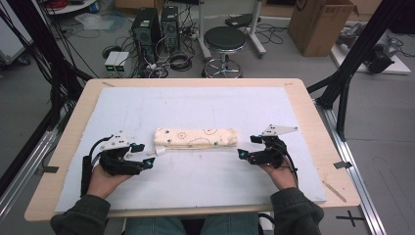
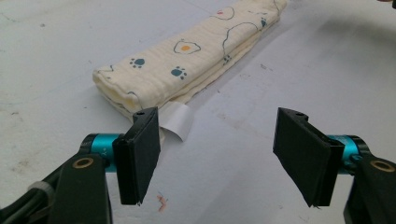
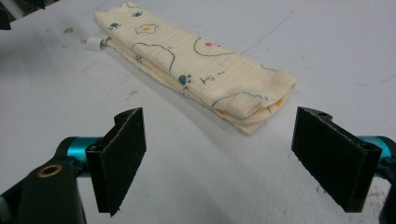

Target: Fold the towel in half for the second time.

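On the white mat [image 1: 195, 181], mid-table, lies a folded cloth [image 1: 195, 138]: soft, light, limp, likely to sag and unfold. Left gripper [image 1: 143, 154] and right gripper [image 1: 248, 147] flank its ends, jaws wide open, empty. Pinching all layers at each end looks safest.

Cream cloth [image 1: 195, 138] printed with blue paws, outlined eggs; seemingly white tag [image 2: 176, 120].
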The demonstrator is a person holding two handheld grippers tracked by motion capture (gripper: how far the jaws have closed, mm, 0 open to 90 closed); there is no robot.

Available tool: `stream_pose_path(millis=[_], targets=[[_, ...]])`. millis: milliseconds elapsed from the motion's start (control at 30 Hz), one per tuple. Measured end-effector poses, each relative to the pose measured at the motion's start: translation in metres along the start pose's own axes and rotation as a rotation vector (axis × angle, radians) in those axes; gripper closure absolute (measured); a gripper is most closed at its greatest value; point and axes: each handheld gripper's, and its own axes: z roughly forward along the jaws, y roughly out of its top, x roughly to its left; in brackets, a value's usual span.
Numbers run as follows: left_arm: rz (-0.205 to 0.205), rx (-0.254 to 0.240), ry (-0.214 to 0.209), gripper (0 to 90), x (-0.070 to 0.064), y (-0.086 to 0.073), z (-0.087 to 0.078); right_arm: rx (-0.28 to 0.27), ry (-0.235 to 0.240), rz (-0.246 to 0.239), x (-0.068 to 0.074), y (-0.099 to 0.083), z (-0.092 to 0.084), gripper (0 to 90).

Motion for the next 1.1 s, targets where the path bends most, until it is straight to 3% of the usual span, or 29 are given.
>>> stream_pose_path(millis=[467,1100], targets=[[0.009,0.003,0.03,30.3,-0.004,-0.013,-0.009,-0.004,-0.035,0.008,0.001,-0.017,-0.019,17.2],[0.005,0.013,0.066,29.1,-0.008,-0.032,-0.024,0.004,-0.053,-0.021,0.008,-0.035,-0.034,17.1]])
